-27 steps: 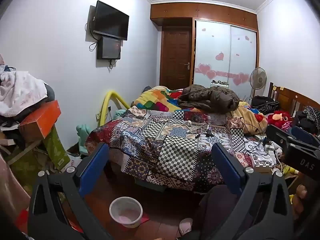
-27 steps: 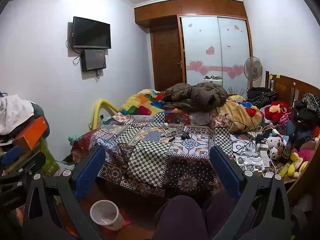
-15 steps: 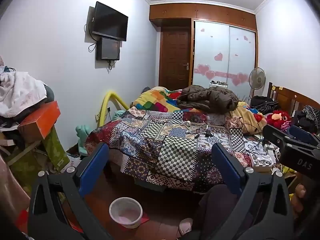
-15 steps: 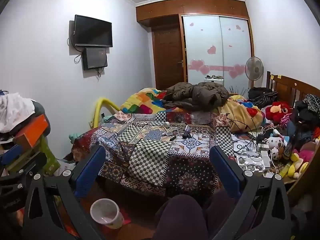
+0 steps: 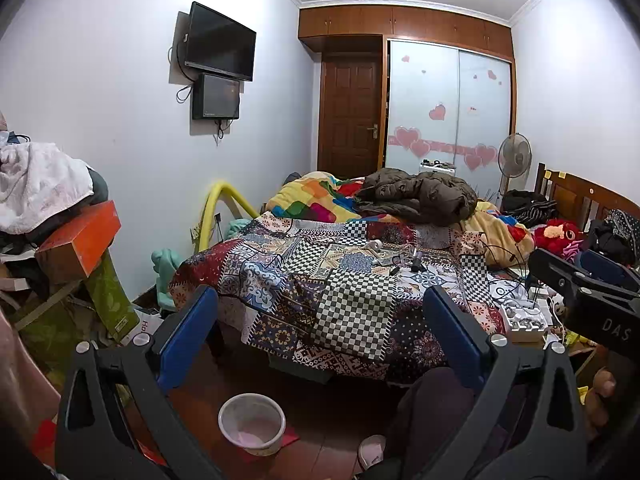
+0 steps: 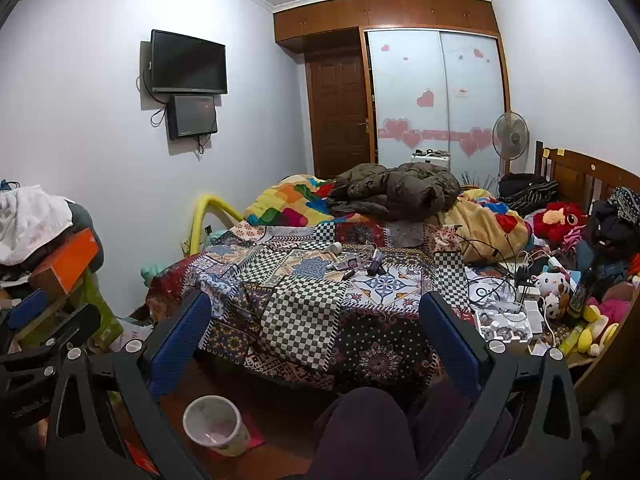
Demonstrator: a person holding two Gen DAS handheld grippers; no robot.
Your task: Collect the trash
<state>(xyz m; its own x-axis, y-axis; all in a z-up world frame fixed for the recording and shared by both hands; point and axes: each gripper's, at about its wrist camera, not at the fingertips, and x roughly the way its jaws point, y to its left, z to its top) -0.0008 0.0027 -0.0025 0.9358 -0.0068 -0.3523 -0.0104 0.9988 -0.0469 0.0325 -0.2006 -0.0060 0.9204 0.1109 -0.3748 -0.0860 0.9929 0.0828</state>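
Facing the quilted bed (image 5: 340, 280), left gripper (image 5: 320, 320) and right gripper (image 6: 316, 320) both gape empty — white bin (image 5: 252, 424) sits below, contents seemingly pinkish.

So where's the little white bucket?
In both views the white bucket stands on the floor, lower left, before the bed, on something red.

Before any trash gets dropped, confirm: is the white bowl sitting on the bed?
No, the white bowl stands on the floor in front of the bed, below the open left gripper.
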